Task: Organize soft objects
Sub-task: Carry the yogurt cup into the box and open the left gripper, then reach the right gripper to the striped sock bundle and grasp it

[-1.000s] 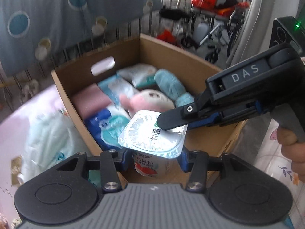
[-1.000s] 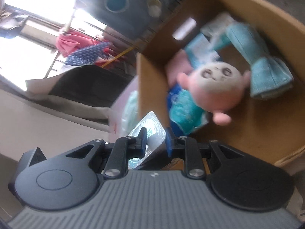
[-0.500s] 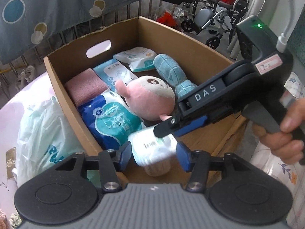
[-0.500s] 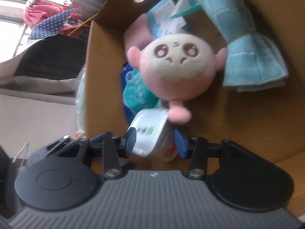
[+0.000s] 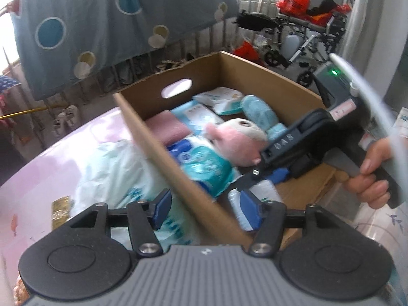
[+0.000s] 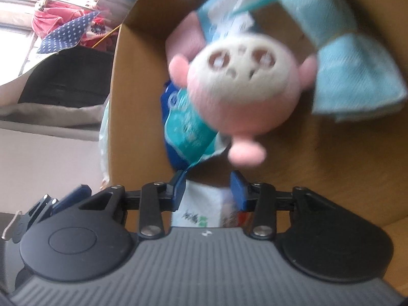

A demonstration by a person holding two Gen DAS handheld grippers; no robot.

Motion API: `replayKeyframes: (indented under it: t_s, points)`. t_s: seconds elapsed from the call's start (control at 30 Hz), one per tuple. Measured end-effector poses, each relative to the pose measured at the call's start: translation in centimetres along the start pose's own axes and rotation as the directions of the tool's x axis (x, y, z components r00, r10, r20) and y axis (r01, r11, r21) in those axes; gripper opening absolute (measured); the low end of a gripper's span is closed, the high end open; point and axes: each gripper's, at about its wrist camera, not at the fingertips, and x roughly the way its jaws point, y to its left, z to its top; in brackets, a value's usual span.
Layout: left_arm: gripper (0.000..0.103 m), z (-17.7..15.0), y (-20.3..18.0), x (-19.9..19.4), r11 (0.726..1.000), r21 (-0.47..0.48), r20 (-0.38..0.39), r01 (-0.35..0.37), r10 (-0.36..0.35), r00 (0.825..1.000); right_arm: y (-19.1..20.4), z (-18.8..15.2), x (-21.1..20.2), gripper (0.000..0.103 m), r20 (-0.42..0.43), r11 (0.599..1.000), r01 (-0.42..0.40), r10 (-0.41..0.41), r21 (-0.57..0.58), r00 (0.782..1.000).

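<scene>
A cardboard box [image 5: 257, 76] holds a pink plush toy [image 5: 234, 140], a teal towel [image 5: 257, 107], a pink cloth [image 5: 165, 127] and wipe packs [image 5: 204, 165]. A white cup-shaped pack [image 5: 239, 209] lies on its side at the box's near end. My left gripper [image 5: 206, 210] is open and straddles the box's near wall. My right gripper [image 6: 209, 187] is open over the white pack [image 6: 201, 206], with the plush toy [image 6: 239, 91] just beyond it. The right gripper also shows in the left wrist view [image 5: 244, 181].
A pale plastic bag [image 5: 114, 173] lies on the pink surface [image 5: 51, 168] left of the box. A blue dotted curtain [image 5: 114, 25] hangs behind. Wheelchairs [image 5: 306, 35] stand at the far right. The box wall [image 6: 135, 107] runs left of the right gripper.
The white pack left my left gripper and now lies in the box. My left gripper opened wide and shifted left over the box wall. My right gripper opened wider over the pack.
</scene>
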Motion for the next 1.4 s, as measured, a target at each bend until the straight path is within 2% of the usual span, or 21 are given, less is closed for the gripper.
replayKeyframes:
  t_s: [0.2, 0.4, 0.57, 0.7, 0.83, 0.87, 0.97, 1.07, 1.2, 1.23, 1.3, 1.4]
  points:
    - [0.062, -2.7, 2.5, -1.8, 0.997, -0.050, 0.017, -0.066, 0.067, 0.998, 0.9, -0.5, 1.2, 0.039, 0.000, 0.999, -0.051, 0.051, 0.020, 0.999]
    - [0.067, -6.7, 5.3, -4.0, 0.981, -0.122, 0.024, -0.149, 0.153, 0.988, 1.8, -0.6, -0.2, 0.046, 0.067, 1.000, -0.026, 0.027, -0.011, 0.997]
    - [0.071, -10.7, 7.3, -6.7, 0.945, -0.185, 0.031, -0.269, 0.280, 0.960, 3.3, -1.3, -3.5, 0.050, 0.180, 0.996, -0.040, 0.053, -0.076, 0.982]
    - [0.071, -13.8, 9.0, -8.6, 0.896, -0.227, 0.021, -0.382, 0.397, 0.918, 5.0, -1.6, -5.5, 0.052, 0.245, 0.991, -0.031, 0.063, -0.133, 0.968]
    - [0.071, -16.7, 10.5, -10.0, 0.829, -0.249, 0.015, -0.501, 0.521, 0.854, 7.7, -2.4, -5.7, 0.053, 0.244, 0.980, -0.055, 0.102, -0.193, 0.964]
    - [0.071, -17.4, 10.7, -10.2, 0.808, -0.250, 0.012, -0.534, 0.554, 0.832, 8.6, -2.6, -5.4, 0.053, 0.232, 0.976, -0.064, 0.113, -0.210, 0.966]
    - [0.071, -18.9, 11.2, -10.6, 0.768, -0.243, 0.000, -0.593, 0.611, 0.791, 11.4, -3.3, -3.6, 0.054, 0.173, 0.962, -0.094, 0.142, -0.257, 0.975]
    - [0.071, -20.1, 11.4, -10.5, 0.722, -0.209, -0.012, -0.660, 0.673, 0.740, 14.4, -4.1, -1.2, 0.054, 0.092, 0.945, -0.134, 0.169, -0.299, 0.981]
    - [0.071, -21.5, 11.8, -9.6, 0.666, -0.150, -0.039, -0.731, 0.735, 0.677, 18.6, -5.3, 2.4, 0.058, -0.008, 0.921, -0.190, 0.199, -0.340, 0.980]
    - [0.070, -21.9, 12.0, -9.3, 0.656, -0.138, -0.046, -0.742, 0.744, 0.666, 19.6, -5.4, 3.4, 0.058, -0.035, 0.916, -0.205, 0.206, -0.345, 0.978]
    - [0.070, -22.5, 12.5, -9.1, 0.646, -0.126, -0.057, -0.753, 0.753, 0.655, 21.5, -5.7, 5.7, 0.060, -0.086, 0.911, -0.232, 0.215, -0.342, 0.973]
    - [0.070, -22.9, 14.1, -8.8, 0.650, -0.139, -0.060, -0.747, 0.747, 0.662, 24.3, -6.0, 9.5, 0.066, -0.151, 0.907, -0.246, 0.205, -0.343, 0.967]
